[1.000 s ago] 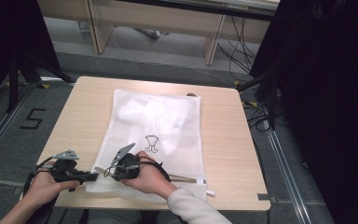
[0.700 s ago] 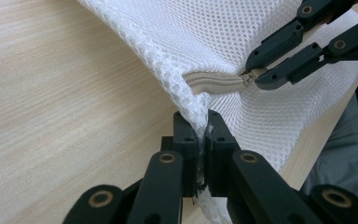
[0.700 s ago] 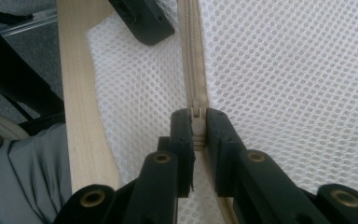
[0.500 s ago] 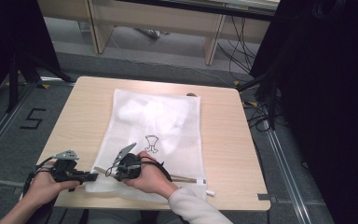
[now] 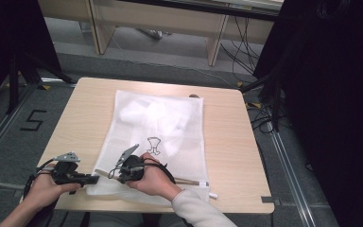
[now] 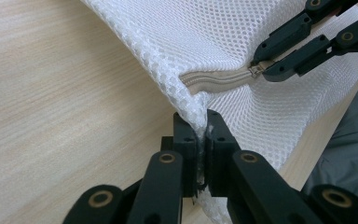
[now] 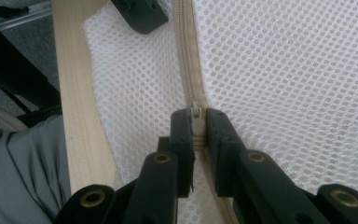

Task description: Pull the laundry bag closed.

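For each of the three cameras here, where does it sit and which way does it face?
High view: above the person's side, looking forward and down on the table; both hands show.
Left gripper view: on the left gripper, facing its jaws clamped on the mesh bag corner.
Right gripper view: on the right gripper, facing its jaws shut on the zipper pull.
Both gripper views share the bag's zipper.

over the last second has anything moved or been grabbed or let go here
Nothing visibly changed. The left gripper stays shut on the corner of the white mesh bag, and the right gripper stays shut on the zipper pull. Both hands and the bag lie where they were on the table.
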The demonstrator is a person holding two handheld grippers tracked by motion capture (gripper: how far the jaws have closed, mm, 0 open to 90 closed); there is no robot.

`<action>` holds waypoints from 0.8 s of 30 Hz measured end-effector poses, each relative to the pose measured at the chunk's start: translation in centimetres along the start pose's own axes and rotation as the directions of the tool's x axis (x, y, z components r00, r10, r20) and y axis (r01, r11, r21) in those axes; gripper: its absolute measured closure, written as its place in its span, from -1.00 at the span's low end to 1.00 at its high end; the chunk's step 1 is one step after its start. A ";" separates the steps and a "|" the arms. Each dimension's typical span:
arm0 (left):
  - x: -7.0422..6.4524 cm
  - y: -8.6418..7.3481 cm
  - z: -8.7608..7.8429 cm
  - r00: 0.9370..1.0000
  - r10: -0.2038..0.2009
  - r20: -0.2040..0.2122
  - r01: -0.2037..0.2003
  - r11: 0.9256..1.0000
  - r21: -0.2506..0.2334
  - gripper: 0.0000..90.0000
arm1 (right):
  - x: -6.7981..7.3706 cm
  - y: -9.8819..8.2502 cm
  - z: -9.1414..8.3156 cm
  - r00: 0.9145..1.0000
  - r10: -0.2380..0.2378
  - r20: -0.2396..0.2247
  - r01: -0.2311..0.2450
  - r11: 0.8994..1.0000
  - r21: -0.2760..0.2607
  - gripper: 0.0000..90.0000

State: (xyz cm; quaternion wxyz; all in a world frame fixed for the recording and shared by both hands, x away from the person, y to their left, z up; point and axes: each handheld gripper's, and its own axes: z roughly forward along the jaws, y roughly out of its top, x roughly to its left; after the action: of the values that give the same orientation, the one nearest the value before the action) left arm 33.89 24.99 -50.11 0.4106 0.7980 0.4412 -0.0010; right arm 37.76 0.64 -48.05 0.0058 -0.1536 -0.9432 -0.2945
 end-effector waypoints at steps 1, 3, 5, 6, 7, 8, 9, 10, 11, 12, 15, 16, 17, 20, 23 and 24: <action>0.0 0.0 0.0 1.000 0.000 0.000 0.000 1.000 0.000 0.88 | 0.0 0.0 0.0 1.000 0.000 0.000 0.000 1.000 0.000 0.83; 0.0 0.0 0.0 1.000 0.001 0.001 -0.001 1.000 -0.001 0.88 | 0.0 0.0 0.0 1.000 -0.005 -0.002 0.005 1.000 0.000 0.83; 0.0 0.0 0.0 1.000 0.002 0.001 -0.002 1.000 0.001 0.89 | 0.0 0.0 -0.1 1.000 0.001 0.000 -0.001 1.000 0.008 0.83; 0.0 0.0 0.0 1.000 0.002 0.001 -0.002 1.000 0.001 0.89 | 0.0 0.0 -0.1 1.000 0.001 0.000 -0.001 1.000 0.008 0.83; 0.0 0.0 -0.1 1.000 0.001 -0.003 -0.001 1.000 0.009 0.89 | 0.1 0.0 -0.2 1.000 0.007 0.003 -0.007 1.000 0.024 0.83; 0.0 0.0 -0.1 1.000 0.001 -0.003 -0.001 1.000 0.009 0.88 | 0.1 0.0 -0.2 1.000 0.007 0.003 -0.007 1.000 0.024 0.83; 0.0 0.0 0.0 1.000 -0.001 -0.002 0.001 1.000 0.000 0.88 | -0.1 0.0 -0.4 1.000 -0.001 0.004 0.001 1.000 0.019 0.83; 0.0 0.0 0.0 1.000 0.000 -0.002 0.000 1.000 0.001 0.88 | -0.1 0.0 -0.4 1.000 -0.002 0.003 0.001 1.000 0.018 0.83; 0.0 0.0 0.0 1.000 0.000 -0.002 0.000 1.000 0.001 0.89 | 0.0 0.0 -0.4 1.000 0.004 -0.003 -0.004 1.000 0.023 0.83; 0.1 0.1 -0.1 1.000 0.004 0.001 -0.004 1.000 0.021 0.88 | 0.1 0.0 -0.4 1.000 0.013 -0.004 -0.012 1.000 0.027 0.83; 0.0 0.1 -0.1 1.000 0.005 -0.003 -0.005 1.000 0.020 0.89 | 0.1 0.0 -0.4 1.000 0.002 0.000 -0.002 0.999 0.033 0.83; 0.1 0.1 -0.1 1.000 0.003 0.003 -0.003 1.000 0.022 0.89 | 0.1 0.0 -0.4 1.000 0.002 0.000 -0.002 0.999 0.033 0.83; 0.1 0.1 -0.1 1.000 0.003 0.001 -0.003 1.000 0.022 0.88 | 0.1 0.0 -0.5 1.000 -0.005 0.001 0.005 0.999 0.037 0.83; 0.0 0.0 0.0 1.000 -0.003 -0.002 0.003 1.000 0.002 0.88 | 0.1 0.1 -0.7 1.000 0.000 0.004 -0.001 0.999 0.036 0.83; 0.0 0.0 0.0 1.000 0.001 0.000 -0.001 1.000 0.004 0.88 | 0.0 0.0 -0.7 1.000 0.002 0.000 -0.002 0.999 0.035 0.83; 0.0 0.1 -0.1 1.000 0.002 0.000 -0.002 1.000 0.021 0.88 | 0.0 0.0 -0.7 1.000 0.002 0.002 -0.002 0.999 0.040 0.83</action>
State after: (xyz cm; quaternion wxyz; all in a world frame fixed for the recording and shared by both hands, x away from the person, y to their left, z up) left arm 33.93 25.08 -50.01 0.4023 0.8027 0.4402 -0.0053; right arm 37.69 0.26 -47.43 0.0085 -0.1547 -0.9487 -0.2757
